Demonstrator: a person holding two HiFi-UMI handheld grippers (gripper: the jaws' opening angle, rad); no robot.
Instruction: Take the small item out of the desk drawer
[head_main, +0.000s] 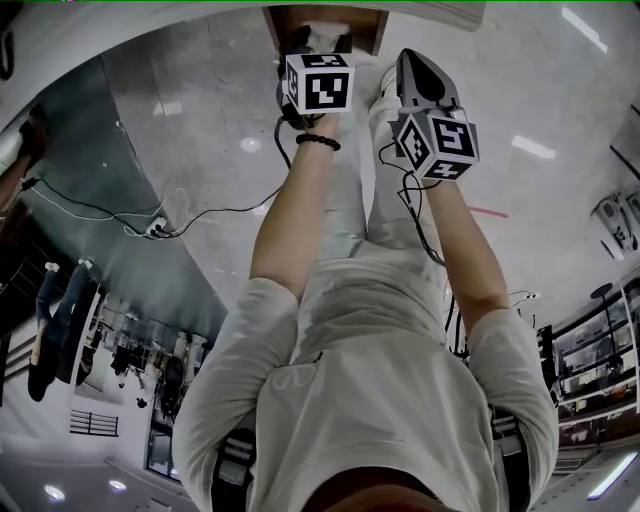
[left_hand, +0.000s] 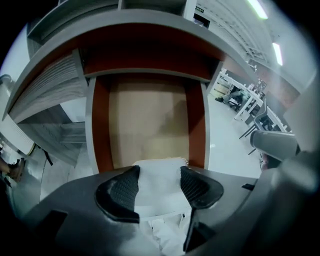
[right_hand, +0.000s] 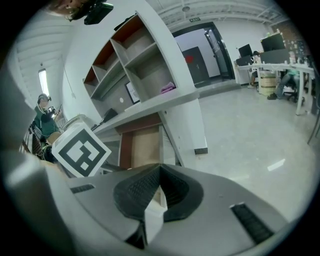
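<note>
The desk drawer (left_hand: 101, 125) stands pulled out below my left gripper (left_hand: 159, 172), and its brown bottom looks bare. The left pads (left_hand: 120, 190) press from both sides on a small white soft item (left_hand: 159, 190), held above the drawer's front edge. In the head view the left gripper (head_main: 312, 50) hangs over the drawer (head_main: 285, 20), with the right gripper (head_main: 412, 70) beside it. The right gripper (right_hand: 160, 170) has its pads meeting at the tips with nothing between them. It points toward the drawer (right_hand: 145, 145) from the right.
A white shelf unit (right_hand: 150, 65) stands over the desk, with a pink thing (right_hand: 168, 87) in one bay. A person (right_hand: 45, 120) stands at far left. Desks and chairs (right_hand: 270, 70) stand across the floor. Cables (head_main: 150, 225) lie on the floor.
</note>
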